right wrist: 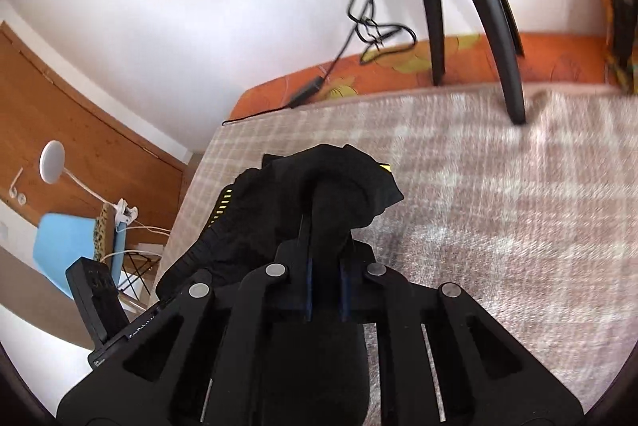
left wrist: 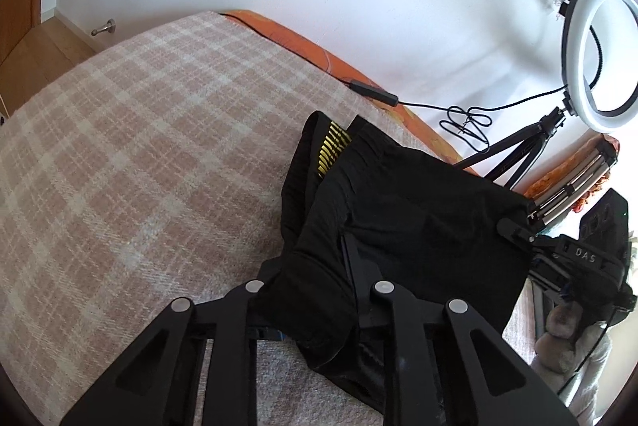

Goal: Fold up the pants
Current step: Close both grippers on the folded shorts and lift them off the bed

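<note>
Both grippers' jaws pinch bunched black pants [left wrist: 398, 218] (yellow lettering showing)

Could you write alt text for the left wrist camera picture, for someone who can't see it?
A handheld left gripper clamps a bunch of black pants with yellow lettering, lifted above a plaid blanket on a bed. At the far side, the right gripper holds the same pants, and a ring light on a tripod stands by the white wall.
</note>
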